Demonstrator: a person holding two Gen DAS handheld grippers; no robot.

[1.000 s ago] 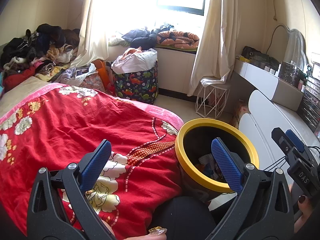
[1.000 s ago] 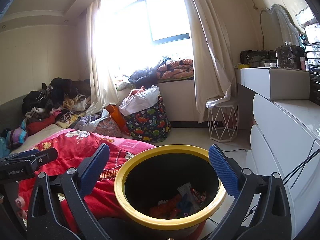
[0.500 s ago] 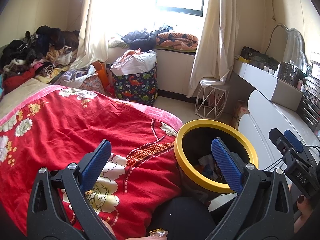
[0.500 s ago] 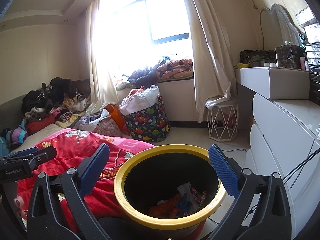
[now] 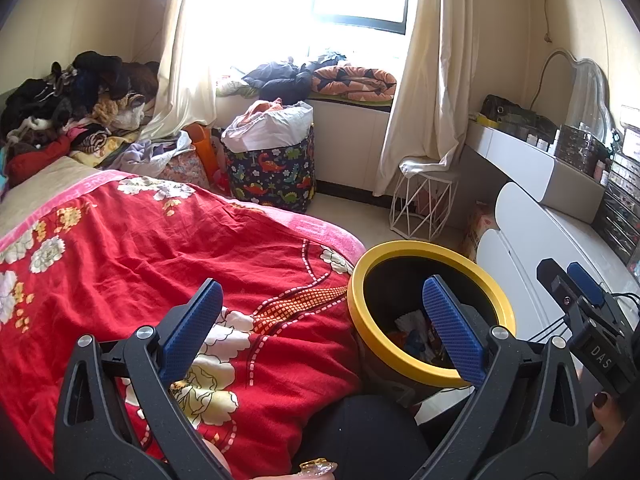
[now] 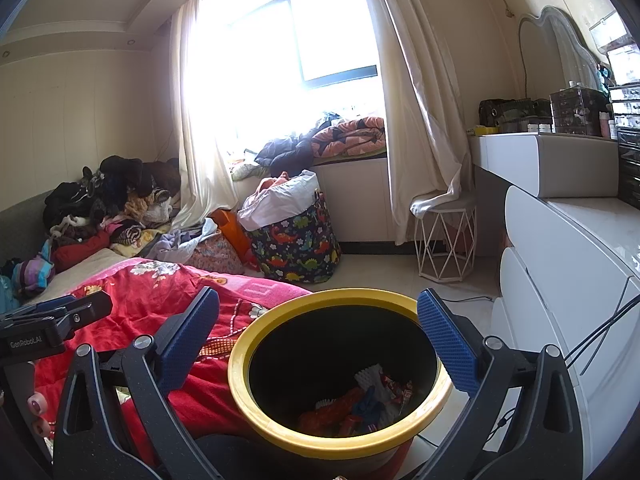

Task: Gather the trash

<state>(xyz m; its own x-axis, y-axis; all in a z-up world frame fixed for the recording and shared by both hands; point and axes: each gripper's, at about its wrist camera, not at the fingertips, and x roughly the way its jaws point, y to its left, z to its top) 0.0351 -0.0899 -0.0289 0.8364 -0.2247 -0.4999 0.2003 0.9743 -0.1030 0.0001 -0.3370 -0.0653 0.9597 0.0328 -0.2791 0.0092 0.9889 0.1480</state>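
A bed (image 5: 36, 196) fills the left of the room, covered by a red floral blanket (image 5: 168, 248) that runs up to the near edge. A heap of clothes (image 5: 76, 100) lies at the bed's far end, below the bright window (image 6: 336, 36) and its cream curtains (image 5: 428, 80). On the right a white counter (image 6: 544, 164) carries a curved mirror (image 6: 560, 52) and clear drawer boxes (image 6: 576, 108); white drawers (image 6: 560, 264) stand below it.

On the floor at the far side sit a dinosaur-print basket (image 5: 272, 172) stuffed with laundry and a white wire stool (image 6: 444, 236).

The yellow-rimmed bin (image 6: 340, 372) stands near, just beside the blanket's edge, with trash (image 6: 360, 404) of red and blue wrappers and white paper at its bottom.

The left gripper (image 5: 320, 328) has its blue fingers (image 5: 192, 328) spread wide, one over the blanket, one over the bin. The right gripper (image 6: 316, 344) hangs over the bin, fingers (image 6: 448, 340) likewise wide apart, holding nothing.

"GenRobot.AI" reads on the left gripper's body in the right wrist view; "DAS" on the right gripper's in the left wrist view.
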